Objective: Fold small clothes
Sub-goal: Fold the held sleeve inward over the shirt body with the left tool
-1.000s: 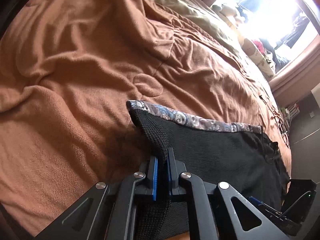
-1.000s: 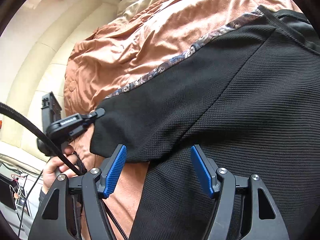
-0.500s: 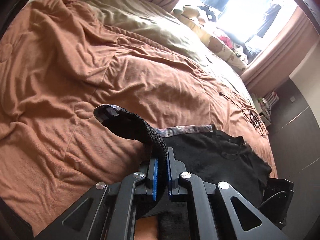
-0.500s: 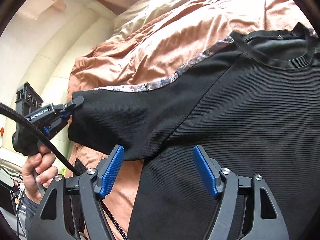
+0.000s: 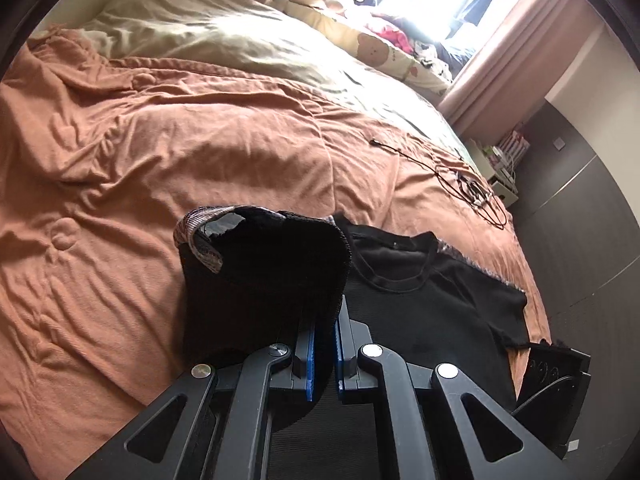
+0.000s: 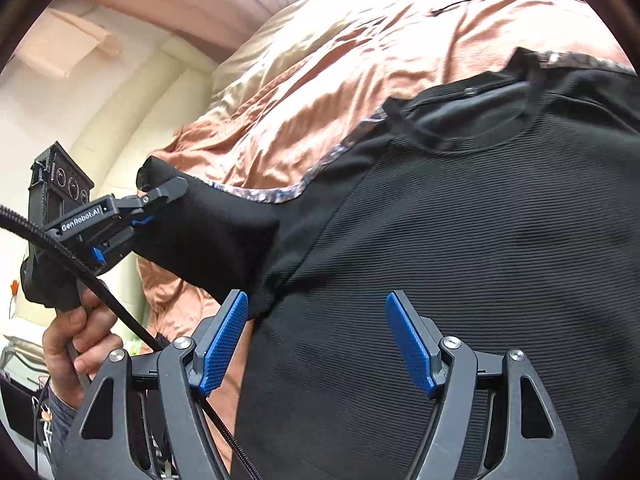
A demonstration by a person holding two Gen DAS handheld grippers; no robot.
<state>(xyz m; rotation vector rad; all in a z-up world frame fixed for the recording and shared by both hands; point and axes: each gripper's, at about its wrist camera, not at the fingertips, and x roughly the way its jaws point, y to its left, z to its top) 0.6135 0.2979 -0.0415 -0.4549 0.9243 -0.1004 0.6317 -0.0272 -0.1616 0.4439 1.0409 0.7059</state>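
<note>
A black ribbed top [image 6: 460, 240] with patterned shoulder trim lies on the orange blanket [image 5: 160, 152]; it also shows in the left wrist view [image 5: 420, 300]. My left gripper [image 5: 324, 332] is shut on the end of its left sleeve [image 5: 264, 280], lifted off the bed and curled over the jaws. In the right wrist view the left gripper [image 6: 148, 208] holds that sleeve [image 6: 216, 236] out to the left. My right gripper [image 6: 316, 336] is open, hovering over the top's body near the armpit, holding nothing.
A beige cover [image 5: 224, 40] and soft toys [image 5: 372, 44] lie at the far end by a bright window. A black cable [image 5: 468, 188] lies on the blanket's right part. The bed's right edge drops to a dark floor [image 5: 580, 240].
My left gripper has lifted the sleeve and carried it toward the top's body, so the neckline has come into view. The right gripper has stayed open over the top.
</note>
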